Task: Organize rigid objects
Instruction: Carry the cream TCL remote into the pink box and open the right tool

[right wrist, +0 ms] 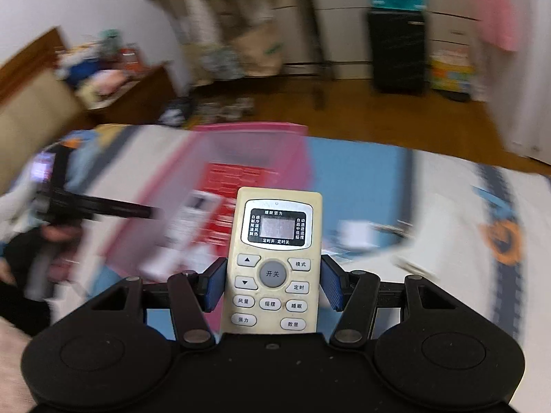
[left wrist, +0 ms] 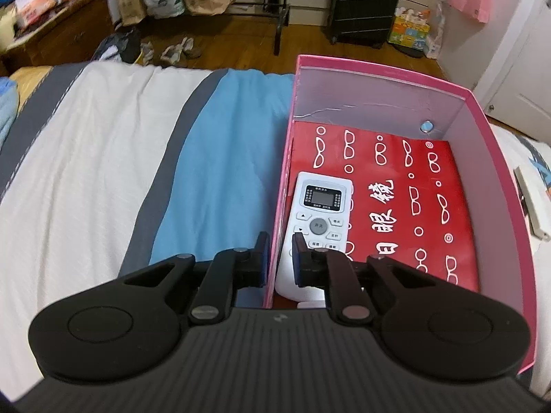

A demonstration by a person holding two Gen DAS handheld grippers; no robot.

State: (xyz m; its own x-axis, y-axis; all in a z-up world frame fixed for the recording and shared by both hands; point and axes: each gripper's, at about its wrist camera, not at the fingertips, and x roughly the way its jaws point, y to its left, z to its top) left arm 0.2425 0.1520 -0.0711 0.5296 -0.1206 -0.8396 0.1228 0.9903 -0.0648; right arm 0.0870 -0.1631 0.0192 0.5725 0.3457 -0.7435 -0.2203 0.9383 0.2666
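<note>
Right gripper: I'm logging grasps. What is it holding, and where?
The right gripper holds a yellowed remote by its long side edges, at the lower button section.

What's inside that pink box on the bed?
The pink box holds a white remote lying on a red glasses-print sheet. The left gripper covers the remote's lower end; anything under the sheet is hidden.

The left gripper (left wrist: 279, 258) was closed on the near left wall of the pink box (left wrist: 489, 158), one finger on each side. Inside lay a white remote (left wrist: 318, 213) on a red bag (left wrist: 427, 203). The box stood on a striped bedsheet (left wrist: 103, 158).
</note>
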